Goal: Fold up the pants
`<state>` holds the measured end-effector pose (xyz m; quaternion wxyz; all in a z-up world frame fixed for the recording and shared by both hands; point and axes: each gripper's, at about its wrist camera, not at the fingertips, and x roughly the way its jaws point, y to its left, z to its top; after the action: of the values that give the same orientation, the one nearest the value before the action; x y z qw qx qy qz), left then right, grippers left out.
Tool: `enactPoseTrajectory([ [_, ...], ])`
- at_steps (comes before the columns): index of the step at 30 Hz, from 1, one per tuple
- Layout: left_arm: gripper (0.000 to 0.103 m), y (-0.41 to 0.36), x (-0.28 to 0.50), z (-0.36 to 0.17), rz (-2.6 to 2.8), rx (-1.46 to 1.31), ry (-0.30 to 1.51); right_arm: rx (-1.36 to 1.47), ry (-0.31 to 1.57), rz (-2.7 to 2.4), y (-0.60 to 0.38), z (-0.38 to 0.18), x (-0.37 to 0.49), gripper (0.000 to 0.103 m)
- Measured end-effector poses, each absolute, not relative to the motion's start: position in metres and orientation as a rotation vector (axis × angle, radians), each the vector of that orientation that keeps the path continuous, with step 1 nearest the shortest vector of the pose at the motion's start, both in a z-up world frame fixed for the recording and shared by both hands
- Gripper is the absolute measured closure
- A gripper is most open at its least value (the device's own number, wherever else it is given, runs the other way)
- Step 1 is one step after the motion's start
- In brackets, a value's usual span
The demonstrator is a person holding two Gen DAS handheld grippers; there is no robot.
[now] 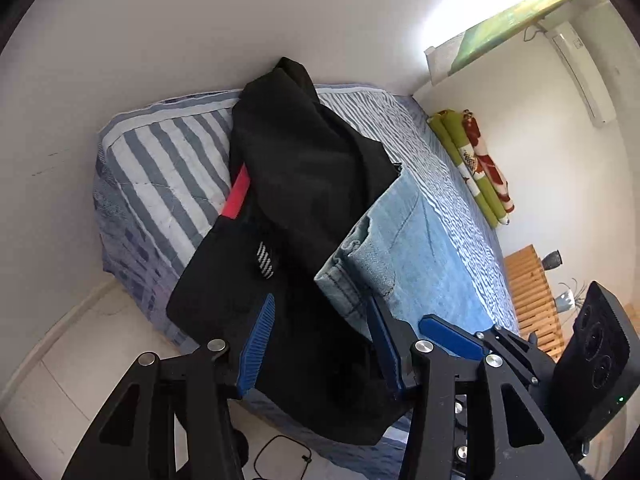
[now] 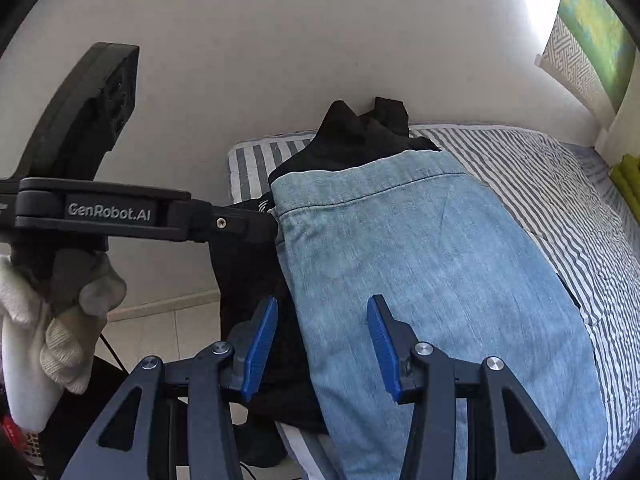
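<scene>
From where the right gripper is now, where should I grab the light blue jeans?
Take the jeans by the stitched hem edge at the far end, coming from above. That edge lies flat and exposed over the black garment, so the open right gripper can probably pinch it alone.

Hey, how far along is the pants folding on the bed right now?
Early. Done: the light blue jeans lie spread on the striped bed cover, partly over a pile of black clothes, with no finished fold visible. In hand: nothing; the left gripper and right gripper both stand open, empty, above the fabric. Left: gripping and folding the jeans.
</scene>
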<state>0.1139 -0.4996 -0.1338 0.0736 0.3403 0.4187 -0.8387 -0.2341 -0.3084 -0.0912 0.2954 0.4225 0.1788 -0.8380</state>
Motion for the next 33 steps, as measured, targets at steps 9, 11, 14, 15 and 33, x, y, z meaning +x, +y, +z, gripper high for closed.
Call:
enactPoseTrajectory([
  [9, 0.096, -0.494, 0.098, -0.124, -2.626, 0.949, 1.261, 1.168, 0.392, -2.17, -0.293, -0.088, -0.242, 0.101],
  [11, 0.096, -0.497, 0.099, -0.125, -2.625, 0.954, 1.251, 1.112, 0.397, -2.151, -0.291, -0.079, -0.234, 0.1],
  [14, 0.096, -0.499, 0.098, -0.132, -2.595, 0.979, 1.271, 1.129, 0.441, -2.114, -0.298, -0.085, -0.233, 0.1],
  [15, 0.096, -0.499, 0.098, -0.134, -2.589, 0.976, 1.281, 1.132, 0.463, -2.112, -0.301, -0.089, -0.233, 0.1],
  [33, 0.096, -0.514, 0.096, -0.142, -2.59, 0.944, 1.433, 1.072, 0.715, -2.097, -0.326, -0.102, -0.209, 0.1],
])
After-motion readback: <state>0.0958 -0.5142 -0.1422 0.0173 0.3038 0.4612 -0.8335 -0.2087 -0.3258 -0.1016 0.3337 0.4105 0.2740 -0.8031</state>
